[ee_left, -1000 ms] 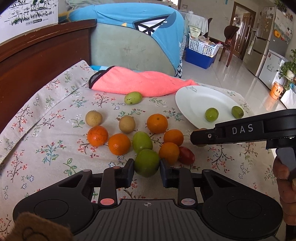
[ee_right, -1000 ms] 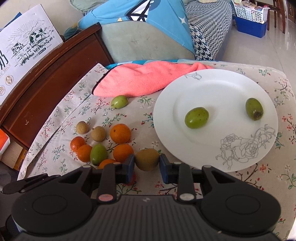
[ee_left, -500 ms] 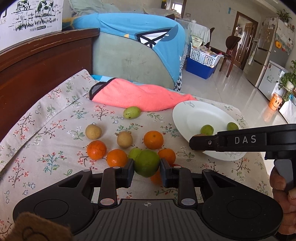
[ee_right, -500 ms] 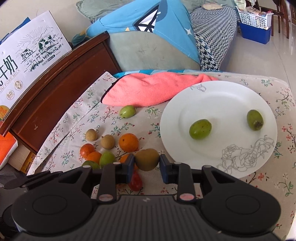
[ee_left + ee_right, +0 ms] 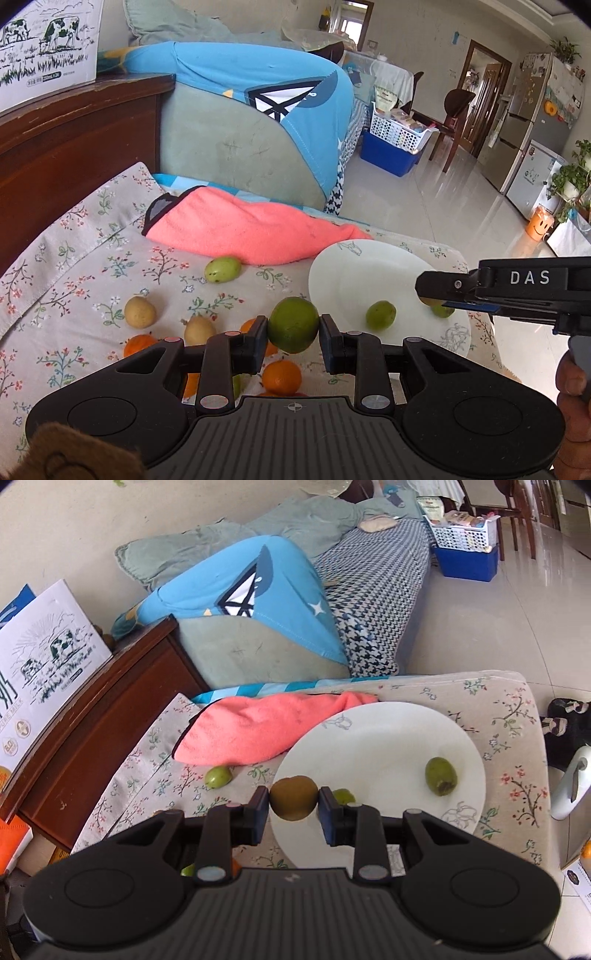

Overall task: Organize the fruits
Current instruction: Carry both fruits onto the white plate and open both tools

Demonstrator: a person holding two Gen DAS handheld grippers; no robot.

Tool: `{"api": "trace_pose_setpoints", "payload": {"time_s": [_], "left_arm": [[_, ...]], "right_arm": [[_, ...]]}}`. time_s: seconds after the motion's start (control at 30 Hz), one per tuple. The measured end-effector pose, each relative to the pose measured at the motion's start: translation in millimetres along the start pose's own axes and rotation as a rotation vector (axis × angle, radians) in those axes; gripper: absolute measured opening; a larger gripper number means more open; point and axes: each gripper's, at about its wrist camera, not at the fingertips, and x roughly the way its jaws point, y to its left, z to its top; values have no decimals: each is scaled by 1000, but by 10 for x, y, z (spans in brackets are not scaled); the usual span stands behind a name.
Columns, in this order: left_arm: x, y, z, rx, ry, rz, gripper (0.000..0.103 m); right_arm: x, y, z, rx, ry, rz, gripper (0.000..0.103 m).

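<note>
My left gripper (image 5: 293, 332) is shut on a round green citrus fruit (image 5: 293, 324), held above the floral cloth. Beneath it lie oranges (image 5: 282, 376) and two tan round fruits (image 5: 139, 313). My right gripper (image 5: 293, 806) is shut on a brown kiwi (image 5: 293, 796), lifted over the near left rim of the white plate (image 5: 384, 738). The plate holds two small green fruits (image 5: 440, 776), one (image 5: 343, 796) half hidden behind my right finger. Another green fruit (image 5: 222, 269) lies beside the pink towel. In the left wrist view the right gripper (image 5: 424, 291) reaches over the plate (image 5: 351, 266).
A pink towel (image 5: 243, 229) lies across the far side of the cloth. A dark wooden headboard (image 5: 74, 140) stands on the left, a blue-covered sofa (image 5: 240, 122) behind. The table edge drops to tiled floor (image 5: 480, 620) on the right.
Both grippers have risen with their fruits; the pile of fruit and the plate have sunk lower in both views. The right gripper has shifted to the right over the plate.
</note>
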Motion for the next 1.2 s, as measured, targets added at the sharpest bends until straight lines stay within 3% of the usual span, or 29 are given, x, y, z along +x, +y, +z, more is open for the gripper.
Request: {"api": "trace_pose_setpoints", "payload": {"time_s": [0.5,1.03,1.2], "left_arm": [[458,-146,223,-8,40,-34,27],[777,-307,292,21,77,-77,27],[725,-324,319,26,63,-76,35]], "right_arm": [[108,-302,-105,118,92,-68,29],[221,-387,-144,149,123,-103,30],[217,-431,-135,188,114,-98,32]]}}
